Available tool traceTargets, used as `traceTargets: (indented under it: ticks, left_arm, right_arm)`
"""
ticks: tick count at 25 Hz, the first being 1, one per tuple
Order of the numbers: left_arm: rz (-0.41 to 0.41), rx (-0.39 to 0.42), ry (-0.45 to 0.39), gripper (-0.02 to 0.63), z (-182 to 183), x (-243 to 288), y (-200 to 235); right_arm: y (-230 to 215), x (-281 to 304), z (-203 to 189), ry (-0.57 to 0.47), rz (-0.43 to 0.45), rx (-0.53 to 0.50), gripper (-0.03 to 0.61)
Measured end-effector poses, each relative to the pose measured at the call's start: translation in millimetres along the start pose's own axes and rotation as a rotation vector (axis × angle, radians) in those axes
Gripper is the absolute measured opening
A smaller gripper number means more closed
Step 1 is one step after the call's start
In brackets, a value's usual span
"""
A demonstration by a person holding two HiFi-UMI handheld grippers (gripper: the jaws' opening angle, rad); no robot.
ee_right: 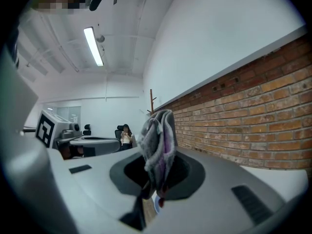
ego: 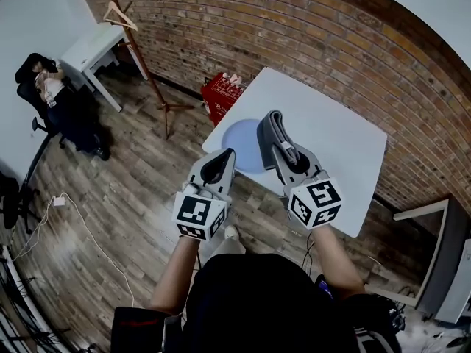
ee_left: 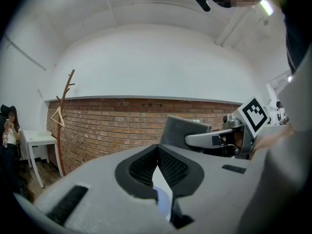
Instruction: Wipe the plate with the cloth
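Note:
A round pale blue plate [ego: 239,144] lies near the left edge of the white table [ego: 346,145]. My right gripper [ego: 284,151] is shut on a folded grey cloth [ego: 271,132], which stands up out of the jaws just right of the plate. In the right gripper view the cloth [ee_right: 157,143] fills the gap between the pads. My left gripper [ego: 224,157] hovers over the plate's near edge, jaws shut with nothing in them. A sliver of the plate [ee_left: 164,202] shows below the pads in the left gripper view, and the cloth [ee_left: 182,129] is to their right.
A red crate [ego: 223,94] sits on the wooden floor beyond the table's far left corner. A wooden coat rack [ego: 136,50] and a white desk [ego: 92,46] stand further left, where a person sits in an office chair [ego: 51,87]. A brick wall [ego: 309,35] runs behind.

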State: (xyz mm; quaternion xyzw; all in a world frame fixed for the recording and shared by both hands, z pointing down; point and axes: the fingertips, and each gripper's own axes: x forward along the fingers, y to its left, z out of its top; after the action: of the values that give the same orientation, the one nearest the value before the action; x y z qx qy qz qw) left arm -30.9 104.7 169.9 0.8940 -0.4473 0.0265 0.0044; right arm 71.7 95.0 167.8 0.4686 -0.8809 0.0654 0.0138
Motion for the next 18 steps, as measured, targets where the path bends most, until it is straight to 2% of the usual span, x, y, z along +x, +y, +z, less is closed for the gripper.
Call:
traceTargets:
  ticks: [18]
  left_arm:
    - [-0.086,-0.031,0.056,0.017,-14.6,52.9,96.2]
  right_arm:
    - [-9.2,111.2,2.3,0.047,-0.052,-0.010,0.051]
